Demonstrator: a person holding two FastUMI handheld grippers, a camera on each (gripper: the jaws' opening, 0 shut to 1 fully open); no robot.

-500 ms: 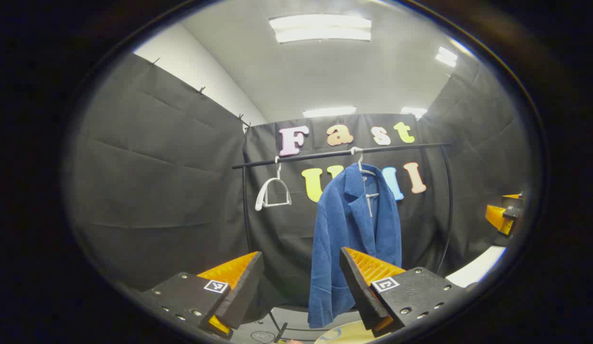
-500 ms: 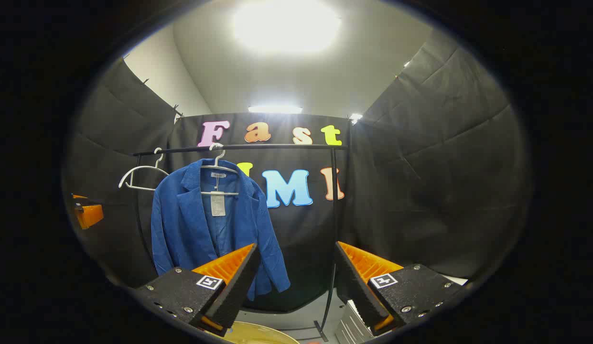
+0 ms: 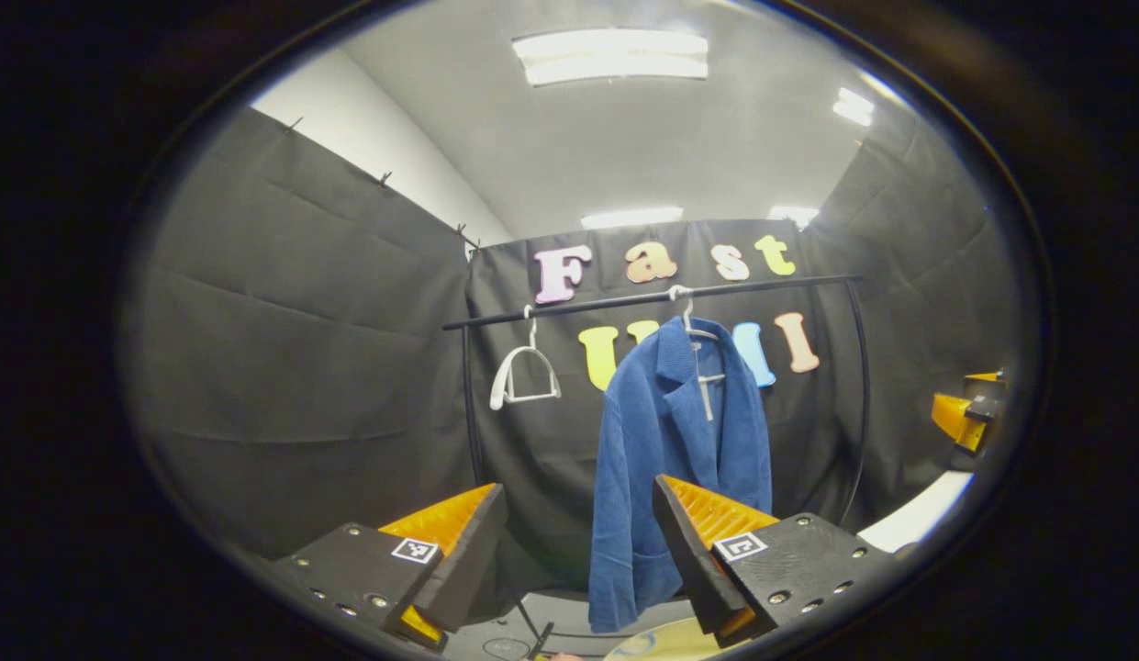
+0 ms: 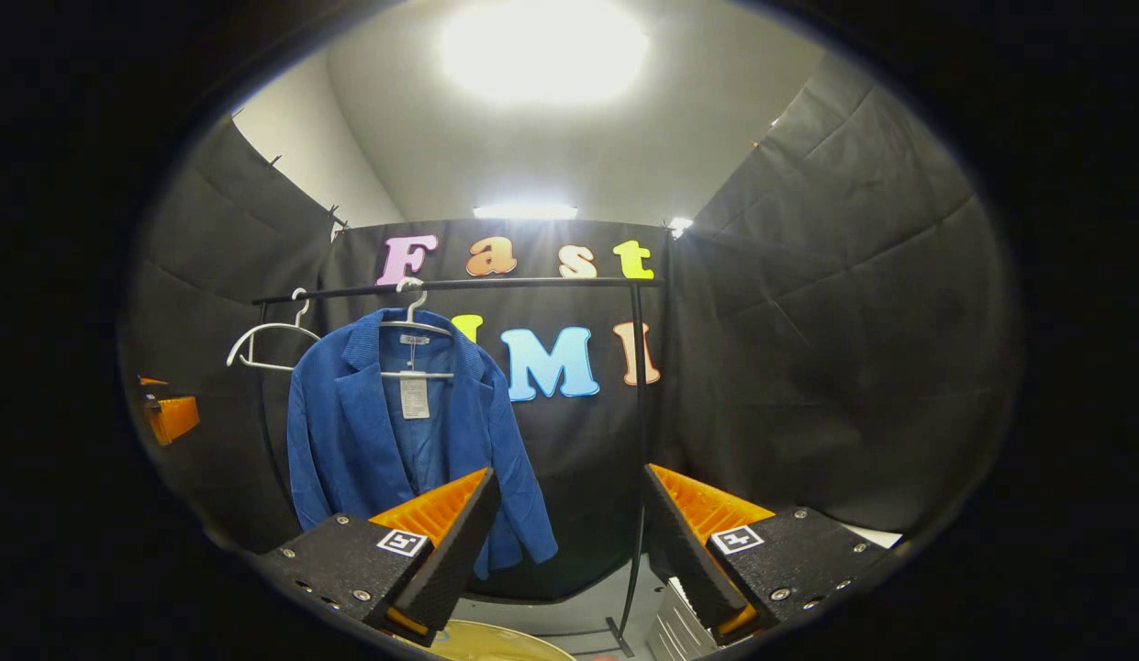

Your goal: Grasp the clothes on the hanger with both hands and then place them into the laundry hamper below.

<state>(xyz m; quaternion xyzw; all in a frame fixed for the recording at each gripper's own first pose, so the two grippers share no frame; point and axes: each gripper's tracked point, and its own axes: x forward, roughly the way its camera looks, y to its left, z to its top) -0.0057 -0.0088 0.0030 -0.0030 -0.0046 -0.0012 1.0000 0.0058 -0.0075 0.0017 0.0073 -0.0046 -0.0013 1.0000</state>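
On rail point(image 3: 642, 298) jacket point(image 3: 675, 459) hung untouched; your left claw point(image 3: 578, 542) and right claw point(image 4: 569, 537) gaped apart, well short. Best aimed one per shoulder.

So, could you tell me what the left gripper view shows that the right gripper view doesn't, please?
The left gripper view has the open left claw up front, the right claw at its right edge, and the blue jacket side-on. The right gripper view has its own open claw up front, the left claw at its left edge, and the jacket's front with a paper tag. Both share the rail, the empty white hanger and the hamper rim.
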